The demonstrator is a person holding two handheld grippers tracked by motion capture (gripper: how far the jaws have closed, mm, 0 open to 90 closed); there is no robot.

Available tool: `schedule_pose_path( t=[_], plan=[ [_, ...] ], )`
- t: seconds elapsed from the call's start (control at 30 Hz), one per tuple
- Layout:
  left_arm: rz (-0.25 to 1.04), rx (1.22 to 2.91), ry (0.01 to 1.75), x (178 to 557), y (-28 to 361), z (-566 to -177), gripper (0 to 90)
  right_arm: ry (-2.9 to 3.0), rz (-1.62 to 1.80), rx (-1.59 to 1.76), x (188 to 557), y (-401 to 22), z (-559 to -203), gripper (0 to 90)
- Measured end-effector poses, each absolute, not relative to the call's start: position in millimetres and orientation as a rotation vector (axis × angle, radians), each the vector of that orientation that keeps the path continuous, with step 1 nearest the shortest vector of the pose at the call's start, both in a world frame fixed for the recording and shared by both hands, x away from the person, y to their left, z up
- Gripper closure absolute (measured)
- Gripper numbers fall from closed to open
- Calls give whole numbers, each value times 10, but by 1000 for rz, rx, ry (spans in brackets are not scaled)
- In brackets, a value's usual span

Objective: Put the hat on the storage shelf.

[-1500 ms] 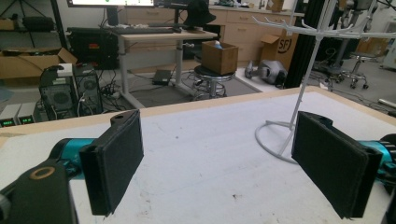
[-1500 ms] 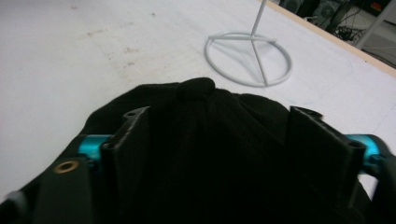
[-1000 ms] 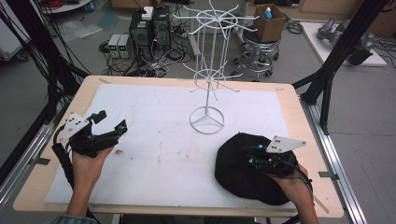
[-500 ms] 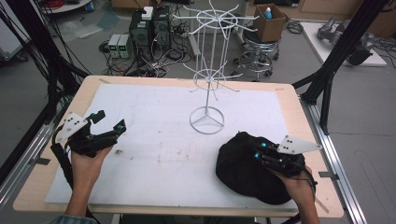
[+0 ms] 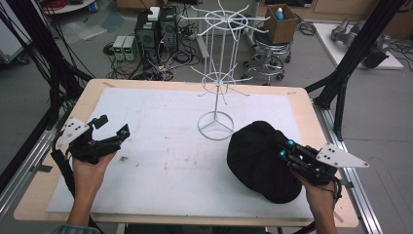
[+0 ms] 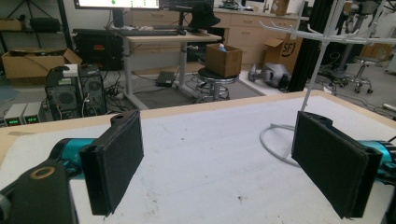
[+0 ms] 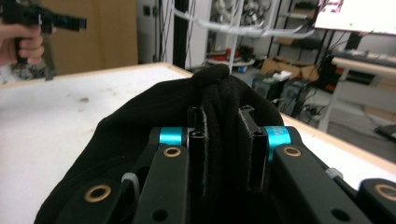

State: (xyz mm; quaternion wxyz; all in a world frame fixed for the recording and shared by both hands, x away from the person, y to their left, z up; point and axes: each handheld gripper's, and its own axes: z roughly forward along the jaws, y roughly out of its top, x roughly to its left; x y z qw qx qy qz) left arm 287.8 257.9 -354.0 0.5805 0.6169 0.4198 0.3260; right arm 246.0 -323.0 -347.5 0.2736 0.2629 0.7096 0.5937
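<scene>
Our right claw [image 7: 226, 149] pinches a fold of the black hat [image 5: 260, 158], which lies on the white mat [image 5: 170, 146] near the table's right edge. Our left claw [image 5: 111, 127] hangs wide open, well apart. We see the white wire rack [image 5: 216, 87] standing just behind the hat.

White wire rack [image 5: 217, 78] stands on white mat [image 5: 160, 146].

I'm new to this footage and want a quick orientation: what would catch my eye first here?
First, the black hat lying at the table's near right, a fold of it pinched in the right tool. Next, the white wire rack standing at the middle of the white mat. At the left, the left tool is held open above the mat.
</scene>
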Motion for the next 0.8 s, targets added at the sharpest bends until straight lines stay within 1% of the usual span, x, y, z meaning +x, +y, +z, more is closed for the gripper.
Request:
schedule_pose_path(
  t=[0.23,0.4,0.8],
  plan=[
    [794,1448,984,2866,2600,-3521,170,1832,1615,722,2402,-3330,-3390,773],
    [795,1444,988,2863,2618,-3521,170,1791,1605,722,2361,-3369,-3312,773],
    [802,1440,1001,2866,2650,-3530,171,1702,1611,708,2331,-3493,-3005,773]
  ],
)
